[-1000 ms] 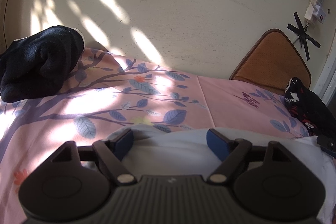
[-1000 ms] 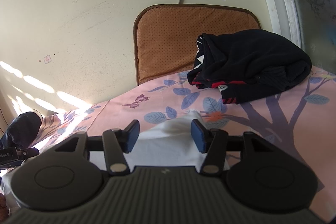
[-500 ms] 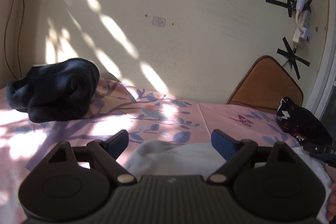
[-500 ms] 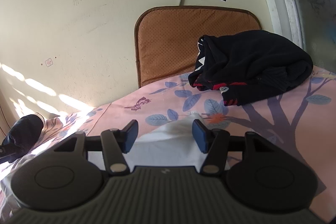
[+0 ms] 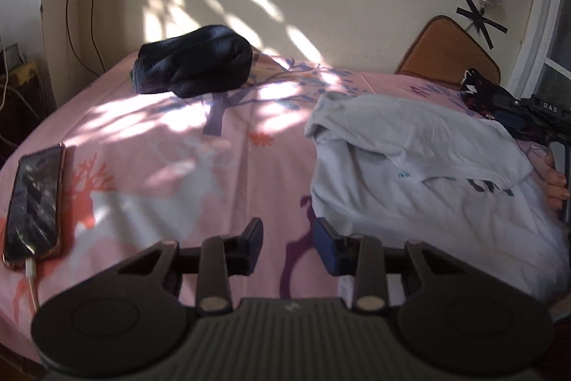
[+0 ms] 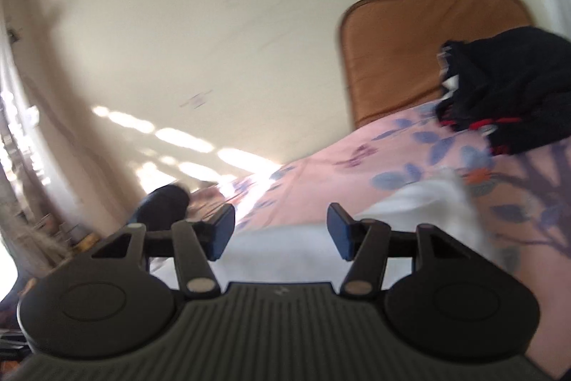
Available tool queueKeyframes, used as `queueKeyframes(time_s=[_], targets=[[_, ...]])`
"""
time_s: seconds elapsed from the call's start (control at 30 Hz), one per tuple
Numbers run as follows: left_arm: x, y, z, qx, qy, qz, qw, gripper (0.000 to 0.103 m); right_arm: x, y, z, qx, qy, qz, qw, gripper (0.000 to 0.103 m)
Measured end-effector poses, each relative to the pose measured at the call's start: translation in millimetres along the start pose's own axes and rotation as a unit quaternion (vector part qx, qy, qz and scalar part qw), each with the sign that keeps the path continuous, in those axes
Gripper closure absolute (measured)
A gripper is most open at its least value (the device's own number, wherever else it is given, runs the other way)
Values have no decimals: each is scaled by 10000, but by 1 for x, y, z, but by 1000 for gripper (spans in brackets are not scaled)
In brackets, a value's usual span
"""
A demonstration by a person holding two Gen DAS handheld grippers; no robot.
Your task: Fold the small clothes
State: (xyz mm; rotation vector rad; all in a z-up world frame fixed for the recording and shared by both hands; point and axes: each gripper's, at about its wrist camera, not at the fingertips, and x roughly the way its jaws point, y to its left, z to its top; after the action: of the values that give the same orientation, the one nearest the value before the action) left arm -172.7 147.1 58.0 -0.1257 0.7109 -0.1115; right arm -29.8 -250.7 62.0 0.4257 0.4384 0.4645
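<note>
A pale grey-white T-shirt (image 5: 410, 166) lies crumpled on the pink printed bedsheet (image 5: 142, 149), its top part folded over the printed chest. My left gripper (image 5: 288, 234) hovers over bare sheet just left of the shirt's lower edge. Its jaws are closing, with nothing between them and a gap still showing. In the blurred right wrist view, my right gripper (image 6: 282, 231) stands open above the same shirt (image 6: 421, 202). No cloth is between its pads. A hand (image 5: 555, 181) shows at the shirt's right edge.
A folded dark garment (image 5: 192, 66) sits at the far left of the bed. A black garment with red trim (image 6: 506, 88) lies by a brown cushion (image 6: 392, 52) against the wall. A phone on a charging cable (image 5: 34, 199) lies at the bed's left edge.
The left gripper has drawn back and to the left, off the shirt, and its jaws have narrowed. The right view has tilted and blurred, and its jaws stay as wide.
</note>
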Motion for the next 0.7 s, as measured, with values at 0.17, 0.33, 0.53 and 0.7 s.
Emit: queueKeyframes(time_s=[0.17,0.33,0.53,0.7], targets=[[-2,2,-35,-404,481,-205,9978,71,6,70,-25,-979,1092,951,9846,44],[-11,4,-48,-623,524,-471,9956,71,-1,97,-44,-1203,1345,1222,9760,43],[-13,10,-52,-959,626,-1063,9877,68,-16,87,-48,-939,1197,997,9833,43],[-2,11,-55,-1290,719,-1371,9795,59,-33,82,-58,-839,1078,829,9871,43]])
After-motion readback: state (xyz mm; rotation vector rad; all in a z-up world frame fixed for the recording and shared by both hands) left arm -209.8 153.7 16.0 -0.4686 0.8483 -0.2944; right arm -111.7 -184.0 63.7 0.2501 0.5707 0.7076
